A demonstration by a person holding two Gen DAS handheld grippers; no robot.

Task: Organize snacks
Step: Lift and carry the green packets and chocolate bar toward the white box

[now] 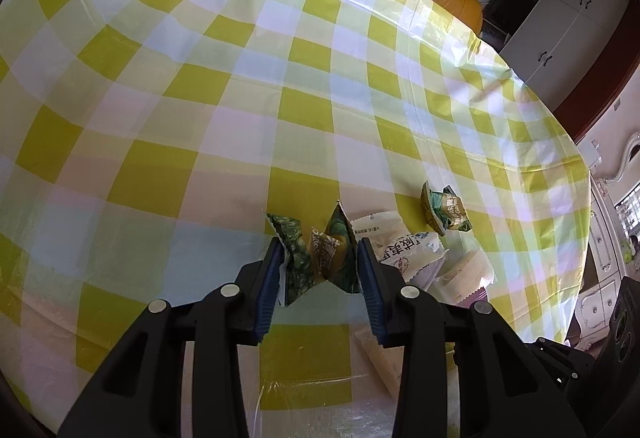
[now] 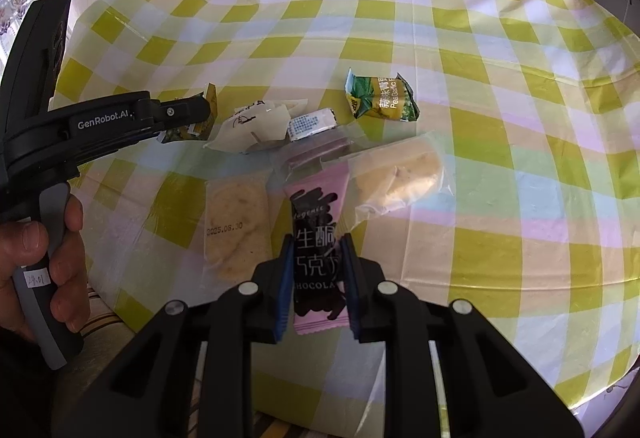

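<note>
The left claw (image 1: 320, 258) is clenched on a crumpled green pea packet (image 1: 316, 256), pinched between its 2 blue pads (image 1: 269, 284) just above the checked cloth (image 1: 180, 110) covering the surface. In the right wrist view that claw (image 2: 200, 110) reaches in from the left, with the person's hand (image 2: 44, 258) on its handle. The right claw (image 2: 316, 270) is clenched on a pink chocolate bar (image 2: 318, 222), which points away along the fingers. Left of the bar lies a clear-wrapped cracker (image 2: 236, 226) dated 2025.08.30; to its right, a clear bag with a yellow pastry (image 2: 400, 174). Beyond them lie a white wrapper (image 2: 256, 126), a small white packet (image 2: 312, 123) and a second green pea packet (image 2: 382, 100), apart from the rest.
</note>
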